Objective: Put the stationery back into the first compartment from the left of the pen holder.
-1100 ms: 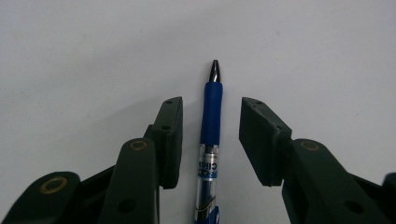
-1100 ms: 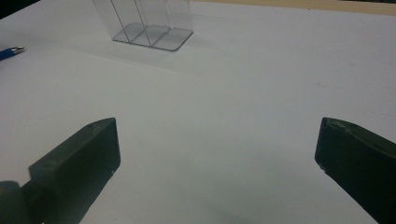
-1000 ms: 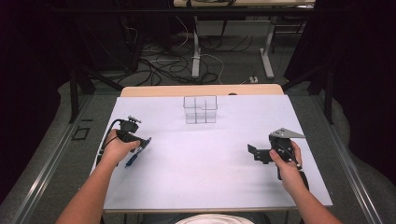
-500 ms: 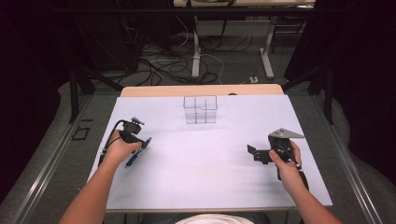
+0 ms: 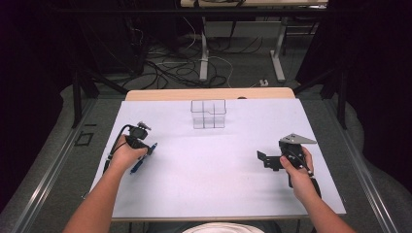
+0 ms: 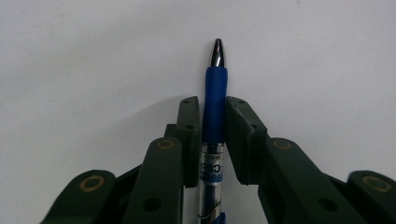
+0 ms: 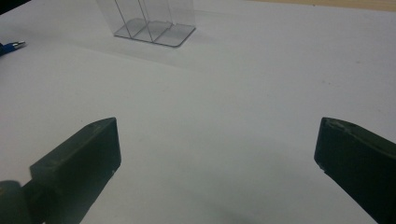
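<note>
Wide white bench [image 5: 218, 194], mostly bare, ample room between both hands. Clear divided organizer [image 5: 208, 114] upright near far edge: light, likely to tip if bumped. Right tongs [image 5: 266, 160] spread wide, empty. Left tongs [image 6: 212, 135] clamped on blue pen [image 6: 214, 102], tip forward; could pivot or slip.

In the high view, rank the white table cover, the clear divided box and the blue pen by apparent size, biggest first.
1. White table cover.
2. Clear divided box.
3. Blue pen, partly hidden by the left hand and its tongs.
</note>
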Demonstrator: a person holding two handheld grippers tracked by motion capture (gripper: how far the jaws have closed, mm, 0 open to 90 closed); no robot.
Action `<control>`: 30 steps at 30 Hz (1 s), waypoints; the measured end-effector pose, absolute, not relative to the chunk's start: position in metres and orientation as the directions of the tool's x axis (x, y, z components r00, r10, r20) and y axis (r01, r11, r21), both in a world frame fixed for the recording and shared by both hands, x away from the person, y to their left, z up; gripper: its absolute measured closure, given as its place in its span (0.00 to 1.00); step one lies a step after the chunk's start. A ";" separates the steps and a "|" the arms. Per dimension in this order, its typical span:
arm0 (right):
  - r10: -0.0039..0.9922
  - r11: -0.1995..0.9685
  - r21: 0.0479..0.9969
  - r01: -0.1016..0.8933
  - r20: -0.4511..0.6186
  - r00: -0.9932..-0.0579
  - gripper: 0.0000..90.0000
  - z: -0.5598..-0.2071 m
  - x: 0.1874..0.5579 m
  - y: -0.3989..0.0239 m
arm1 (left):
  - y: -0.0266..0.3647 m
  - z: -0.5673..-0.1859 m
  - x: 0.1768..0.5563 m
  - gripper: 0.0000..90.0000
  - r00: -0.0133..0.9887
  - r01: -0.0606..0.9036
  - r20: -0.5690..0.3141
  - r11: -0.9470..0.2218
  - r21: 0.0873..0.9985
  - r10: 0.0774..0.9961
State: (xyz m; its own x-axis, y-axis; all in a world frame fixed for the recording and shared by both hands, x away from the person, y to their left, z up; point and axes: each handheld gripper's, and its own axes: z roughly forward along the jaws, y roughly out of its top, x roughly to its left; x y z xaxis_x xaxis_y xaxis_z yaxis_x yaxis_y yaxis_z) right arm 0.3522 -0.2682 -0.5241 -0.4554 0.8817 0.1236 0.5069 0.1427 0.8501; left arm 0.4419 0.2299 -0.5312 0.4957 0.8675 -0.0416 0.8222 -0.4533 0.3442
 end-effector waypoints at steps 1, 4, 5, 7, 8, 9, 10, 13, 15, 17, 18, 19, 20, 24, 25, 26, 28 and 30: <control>0.882 0.142 0.850 0.507 0.124 -0.455 0.00 -0.524 0.352 -0.268 | 0.230 -0.531 0.442 0.86 0.504 0.816 -0.039 -0.462 0.348 0.863; 0.882 0.142 0.850 0.507 0.124 -0.455 0.00 -0.524 0.352 -0.268 | 0.229 -0.531 0.442 0.88 0.511 0.812 -0.029 -0.471 0.345 0.859; 0.882 0.143 0.850 0.507 0.123 -0.455 0.00 -0.524 0.352 -0.268 | 0.228 -0.531 0.442 0.88 0.513 0.810 -0.029 -0.472 0.348 0.858; 0.882 0.142 0.850 0.507 0.124 -0.454 0.00 -0.524 0.352 -0.268 | 0.228 -0.531 0.442 0.88 0.515 0.809 -0.027 -0.475 0.348 0.857; 0.883 0.143 0.850 0.507 0.123 -0.454 0.00 -0.524 0.352 -0.269 | 0.228 -0.531 0.442 0.88 0.516 0.808 -0.026 -0.476 0.348 0.856; 0.883 0.143 0.850 0.507 0.123 -0.453 0.00 -0.524 0.352 -0.269 | 0.228 -0.531 0.442 0.88 0.516 0.808 -0.026 -0.476 0.348 0.856; 0.883 0.143 0.850 0.507 0.122 -0.454 0.00 -0.524 0.352 -0.269 | 0.228 -0.531 0.442 0.88 0.514 0.809 -0.025 -0.475 0.347 0.857; 0.883 0.143 0.850 0.507 0.122 -0.454 0.00 -0.524 0.352 -0.269 | 0.229 -0.531 0.442 0.88 0.513 0.811 -0.030 -0.473 0.345 0.858; 0.882 0.144 0.849 0.508 0.122 -0.455 0.00 -0.524 0.352 -0.269 | 0.229 -0.531 0.442 0.88 0.510 0.813 -0.033 -0.469 0.344 0.860; 0.883 0.142 0.851 0.506 0.123 -0.453 0.00 -0.524 0.352 -0.269 | 0.229 -0.531 0.442 0.89 0.507 0.816 -0.037 -0.466 0.343 0.861; 0.883 0.141 0.850 0.507 0.123 -0.453 0.00 -0.524 0.352 -0.269 | 0.229 -0.530 0.442 0.89 0.506 0.818 -0.041 -0.464 0.341 0.861; 0.883 0.140 0.850 0.508 0.126 -0.453 0.00 -0.524 0.352 -0.269 | 0.229 -0.531 0.442 0.89 0.499 0.822 -0.047 -0.456 0.342 0.865; 0.883 0.140 0.850 0.508 0.125 -0.453 0.00 -0.524 0.352 -0.269 | 0.229 -0.531 0.442 0.89 0.498 0.824 -0.052 -0.454 0.339 0.866; 0.883 0.140 0.850 0.507 0.125 -0.453 0.00 -0.524 0.352 -0.269 | 0.230 -0.530 0.441 0.89 0.489 0.834 -0.067 -0.445 0.326 0.869; 0.882 0.141 0.850 0.507 0.125 -0.454 0.00 -0.524 0.352 -0.269 | 0.230 -0.529 0.441 0.89 0.488 0.837 -0.073 -0.442 0.323 0.870; 0.883 0.142 0.851 0.506 0.123 -0.453 0.00 -0.524 0.352 -0.269 | 0.231 -0.529 0.441 0.89 0.486 0.838 -0.076 -0.439 0.324 0.871; 0.883 0.139 0.850 0.508 0.126 -0.453 0.00 -0.524 0.352 -0.269 | 0.231 -0.528 0.441 0.89 0.486 0.838 -0.081 -0.437 0.325 0.870; 0.883 0.139 0.850 0.507 0.126 -0.453 0.00 -0.524 0.352 -0.269 | 0.232 -0.526 0.441 0.89 0.481 0.841 -0.086 -0.431 0.328 0.873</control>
State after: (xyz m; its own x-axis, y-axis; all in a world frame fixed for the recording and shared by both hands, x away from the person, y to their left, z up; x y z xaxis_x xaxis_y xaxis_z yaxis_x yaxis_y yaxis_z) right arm 0.3521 -0.2689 -0.5239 -0.4526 0.8828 0.1256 0.5073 0.1390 0.8505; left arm 0.4407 0.2316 -0.5256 0.4807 0.8727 -0.0857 0.8408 -0.4310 0.3276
